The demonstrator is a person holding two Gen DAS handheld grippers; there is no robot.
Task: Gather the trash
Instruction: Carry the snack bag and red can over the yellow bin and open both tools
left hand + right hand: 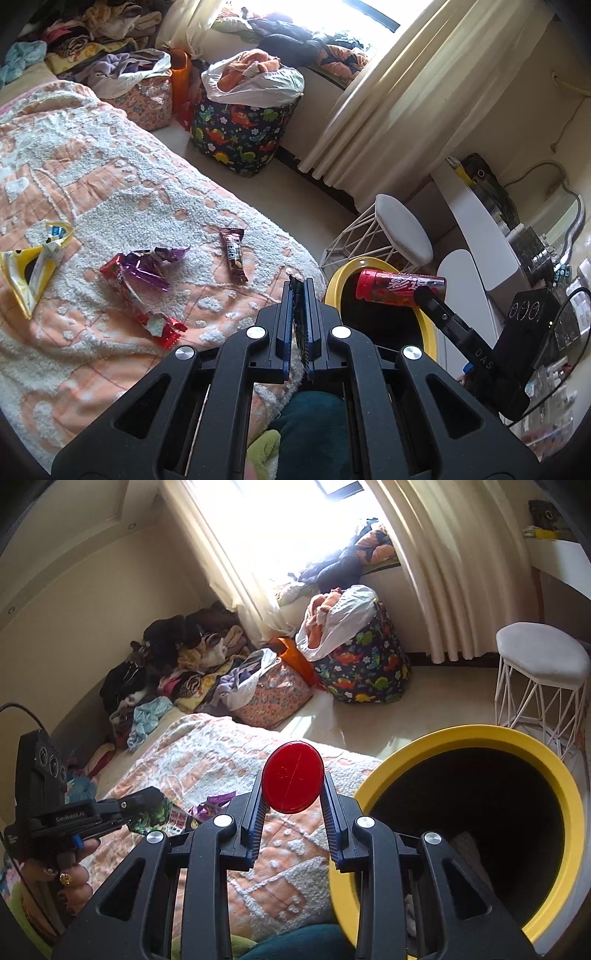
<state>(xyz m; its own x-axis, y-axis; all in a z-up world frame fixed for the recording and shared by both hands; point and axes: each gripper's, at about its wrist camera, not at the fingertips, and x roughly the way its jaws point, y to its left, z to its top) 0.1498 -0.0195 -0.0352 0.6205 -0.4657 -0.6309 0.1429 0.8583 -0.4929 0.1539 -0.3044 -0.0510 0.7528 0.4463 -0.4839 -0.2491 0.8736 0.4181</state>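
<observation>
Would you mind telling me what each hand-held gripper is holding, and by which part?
The right hand-held gripper grips a red canister by its end. The left hand-held gripper pinches a flat dark wrapper along one edge.

A red canister (400, 292), a yellow-rimmed bin (554, 775), an orange-and-white blanket (110, 177), a dinosaur-print bag (240, 136).
</observation>
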